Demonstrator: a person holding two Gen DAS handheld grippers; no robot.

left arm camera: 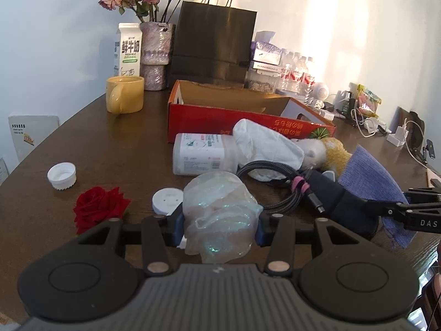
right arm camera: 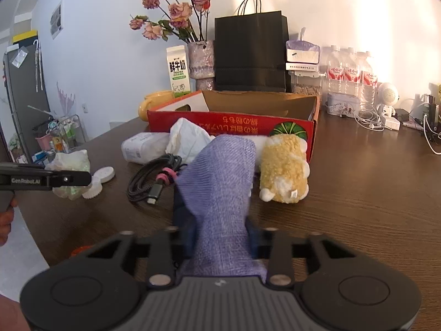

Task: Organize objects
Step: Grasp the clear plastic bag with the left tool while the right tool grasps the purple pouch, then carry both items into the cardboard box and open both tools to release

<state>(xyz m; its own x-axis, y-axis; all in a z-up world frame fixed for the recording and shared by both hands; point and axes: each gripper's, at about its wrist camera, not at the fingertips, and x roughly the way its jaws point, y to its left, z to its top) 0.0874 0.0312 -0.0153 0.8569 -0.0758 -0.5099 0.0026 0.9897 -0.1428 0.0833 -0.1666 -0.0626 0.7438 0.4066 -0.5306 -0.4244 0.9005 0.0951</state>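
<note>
Both tongs were clamped: left tongs (left arm camera: pixel 220 227) on a crinkly plastic bag (left arm camera: pixel 219 209), right tongs (right arm camera: pixel 220 237) on a purple cloth (right arm camera: pixel 220 182). Cloth hung loose, so it could've snagged the cable (right arm camera: pixel 150 176) or slipped free before reaching the red box (right arm camera: pixel 234 122).

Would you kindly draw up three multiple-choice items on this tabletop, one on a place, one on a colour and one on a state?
1. Where does the yellow mug stand?
A. In front of the milk carton
B. Inside the red box
C. On the black bag

2. What colour is the cloth in the right gripper?
A. Green
B. Purple
C. Orange

3. How is the white bottle lying?
A. Upright and capped
B. Upside down in the mug
C. On its side on the table

Key: 1 A, the mug sits just before the carton, left of the red box. 2 B, the woven fabric between the jaws is purple. 3 C, its length lies flat along the tabletop.
</note>
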